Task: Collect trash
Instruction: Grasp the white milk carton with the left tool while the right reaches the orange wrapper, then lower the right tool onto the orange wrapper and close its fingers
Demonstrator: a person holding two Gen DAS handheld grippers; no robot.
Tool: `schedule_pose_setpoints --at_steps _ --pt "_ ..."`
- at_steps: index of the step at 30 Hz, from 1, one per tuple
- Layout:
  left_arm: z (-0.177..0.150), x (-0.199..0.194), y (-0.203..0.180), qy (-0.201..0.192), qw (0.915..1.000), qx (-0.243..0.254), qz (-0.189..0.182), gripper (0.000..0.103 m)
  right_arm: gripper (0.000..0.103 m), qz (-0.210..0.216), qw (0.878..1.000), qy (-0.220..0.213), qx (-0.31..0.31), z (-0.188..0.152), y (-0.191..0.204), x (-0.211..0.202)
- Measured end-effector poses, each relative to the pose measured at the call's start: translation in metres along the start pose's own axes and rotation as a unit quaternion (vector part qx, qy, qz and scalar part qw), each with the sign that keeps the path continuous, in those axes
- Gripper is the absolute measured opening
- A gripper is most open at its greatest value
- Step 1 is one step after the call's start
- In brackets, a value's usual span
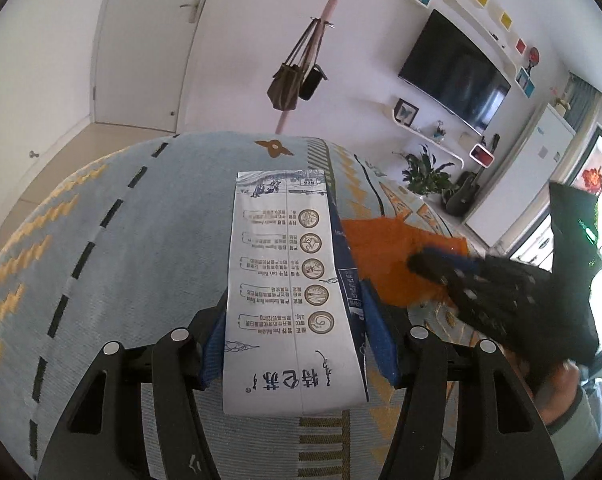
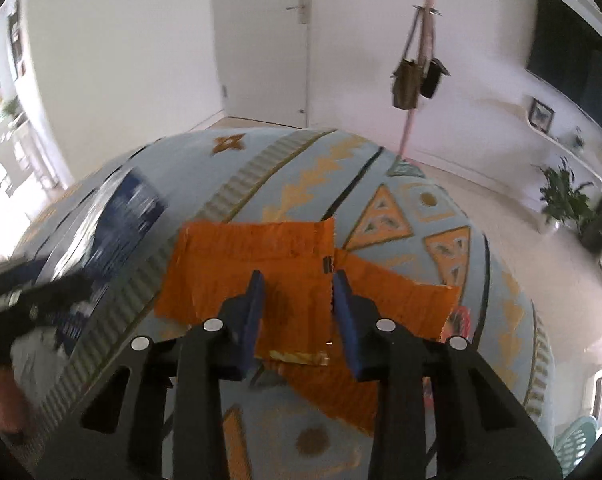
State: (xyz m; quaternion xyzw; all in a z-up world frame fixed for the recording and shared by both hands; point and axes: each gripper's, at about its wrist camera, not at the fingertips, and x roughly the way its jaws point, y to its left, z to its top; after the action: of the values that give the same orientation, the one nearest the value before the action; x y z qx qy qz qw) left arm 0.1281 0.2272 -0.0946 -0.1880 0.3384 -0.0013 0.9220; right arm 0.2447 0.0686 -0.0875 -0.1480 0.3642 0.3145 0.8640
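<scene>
Two-handed pick-up of litter from a patterned blue-and-orange rug [image 1: 121, 240]. The left tool [image 1: 297, 344] straddles a flattened white-and-blue milk carton [image 1: 289, 280] that lies lengthwise between its blue pads [image 1: 213, 356]; the pads stand close against the carton's long edges, but whether they already press on it cannot be told from this view. The right tool [image 2: 297, 312] is set over an orange snack wrapper [image 2: 261, 264], which lies on the rug just beside the carton; its jaws are partly closed, one pad near the wrapper's torn, serrated edge, with a visible gap to the foil on either side, so the wrapper does not appear to be gripped yet. The right wrist view is blurred at its left margin, where the left tool [image 2: 41, 300] shows only as a smear.

To do the step well, judged from this layout: close each tool squarely across the narrow width of its item, low against the rug, so the thin sheet buckles up between the pads and does not slide out. The wrapper's second layer beneath [image 2: 381, 292] may lift with it or stay behind. Raise both items only once the hold looks firm.
</scene>
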Motion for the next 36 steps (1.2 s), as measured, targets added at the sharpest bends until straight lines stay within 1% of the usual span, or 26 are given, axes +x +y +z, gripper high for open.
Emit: schedule_pose_setpoints --at_steps 1,2,3,4,7,10,13,15,16,17,18,19,21,23,25,27,29,31,32,36 --pt "0.000 0.001 -0.002 -0.001 1.0000 0.001 0.001 0.057 0.018 0.009 1.000 0.000 -0.008 -0.006 0.005 -0.005" --pt "0.000 0.000 -0.002 -0.001 1.0000 0.001 0.001 0.057 0.004 0.023 1.000 0.005 -0.010 -0.010 0.008 -0.007" --pt "0.002 0.002 -0.002 -0.002 1.0000 0.000 0.001 0.057 0.002 0.029 0.999 0.011 -0.013 -0.015 0.012 -0.010" --pt "0.001 0.001 -0.002 -0.003 1.0000 -0.001 0.000 0.057 0.001 0.018 1.000 0.009 -0.021 -0.022 0.017 -0.015" --pt "0.000 -0.001 -0.002 -0.008 1.0000 -0.004 -0.003 0.057 0.000 0.014 1.000 0.006 -0.023 -0.038 0.025 -0.030" --pt "0.000 -0.002 -0.002 -0.013 0.9999 -0.005 0.001 0.057 0.000 0.036 0.999 -0.012 -0.006 -0.051 0.026 -0.059" --pt "0.002 -0.008 0.002 -0.025 0.9996 -0.010 0.005 0.057 0.001 0.039 0.999 -0.022 -0.002 -0.045 0.026 -0.074" --pt "0.002 -0.012 0.005 -0.036 0.9992 -0.017 0.013 0.057 0.009 0.051 0.999 -0.013 0.010 -0.034 0.023 -0.071" --pt "0.003 -0.015 0.008 -0.042 0.9988 -0.021 0.017 0.057 0.023 0.048 0.999 -0.011 0.015 -0.027 0.022 -0.068" --pt "0.003 -0.017 0.010 -0.046 0.9984 -0.026 0.019 0.057 0.050 0.042 0.999 -0.010 0.016 -0.020 0.023 -0.062" --pt "0.005 -0.019 0.014 -0.051 0.9979 -0.033 0.022 0.057 0.062 0.041 0.999 -0.010 0.019 -0.014 0.024 -0.055" --pt "0.006 -0.020 0.017 -0.056 0.9972 -0.041 0.028 0.057 0.065 0.041 0.999 -0.010 0.022 -0.010 0.027 -0.049" --pt "0.010 -0.025 0.026 -0.068 0.9950 -0.054 0.048 0.057 0.065 0.048 0.998 0.002 0.027 -0.002 0.032 -0.034" --pt "0.013 -0.029 0.033 -0.076 0.9932 -0.069 0.055 0.057 0.066 0.051 0.998 0.011 0.028 0.004 0.040 -0.020" --pt "0.013 -0.033 0.037 -0.083 0.9914 -0.079 0.064 0.057 0.072 0.054 0.998 0.023 0.023 0.007 0.047 -0.009" --pt "0.014 -0.036 0.041 -0.088 0.9900 -0.090 0.064 0.057 0.072 0.050 0.998 0.031 0.009 0.008 0.057 0.001" --pt "0.016 -0.036 0.045 -0.083 0.9901 -0.099 0.054 0.057 0.075 0.044 0.998 0.044 -0.007 0.008 0.066 0.012" --pt "0.016 -0.037 0.046 -0.084 0.9898 -0.103 0.052 0.057 0.076 0.034 0.997 0.063 -0.010 0.007 0.069 0.025" --pt "0.016 -0.037 0.046 -0.084 0.9900 -0.101 0.052 0.057 0.077 0.024 0.998 0.060 -0.014 0.007 0.072 0.027" --pt "0.016 -0.035 0.044 -0.082 0.9905 -0.098 0.051 0.057 0.077 0.020 0.998 0.059 -0.018 0.009 0.075 0.030"
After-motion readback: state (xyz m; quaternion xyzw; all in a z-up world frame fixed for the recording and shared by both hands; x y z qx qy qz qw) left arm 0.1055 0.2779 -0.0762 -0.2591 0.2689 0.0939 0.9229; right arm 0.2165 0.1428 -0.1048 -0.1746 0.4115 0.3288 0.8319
